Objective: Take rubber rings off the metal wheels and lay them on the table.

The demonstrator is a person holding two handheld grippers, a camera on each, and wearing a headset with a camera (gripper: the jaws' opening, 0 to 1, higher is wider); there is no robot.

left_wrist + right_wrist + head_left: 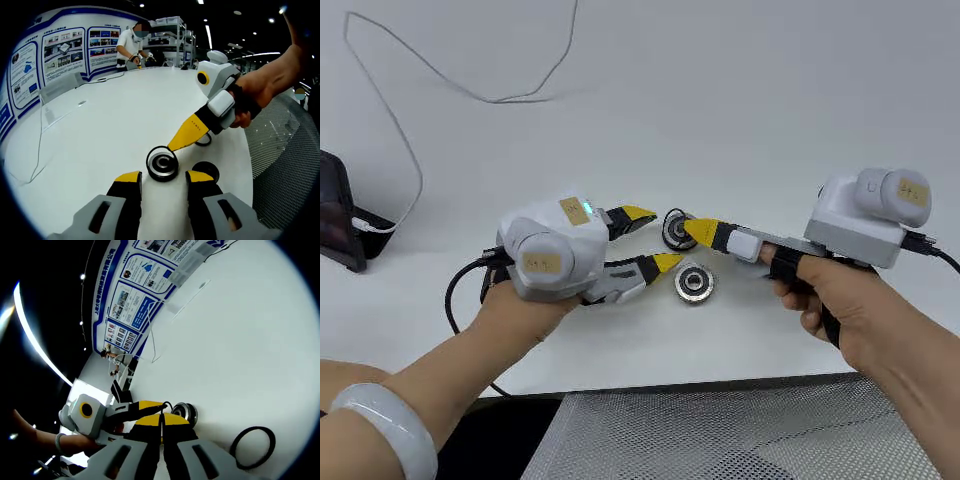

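Two metal wheels lie mid-table: the far wheel (677, 232) and the near wheel (693, 282). On the far wheel (162, 166) a black rubber ring (161, 149) is partly lifted from the rim. My right gripper (693, 231) is shut, its yellow tips pinching that ring's edge (165, 404) beside the wheel (183, 413). My left gripper (652, 238) is open, its tips just short of the far wheel and apart from it (164, 176). The near wheel (205, 170) sits by its right jaw. A loose rubber ring (253, 446) lies flat on the table.
A white cable (420, 70) loops across the back of the white table (770, 120). A black device (338, 212) stands at the left edge. Grey mesh (740, 430) lies below the table's front edge. A person (131, 46) stands far behind.
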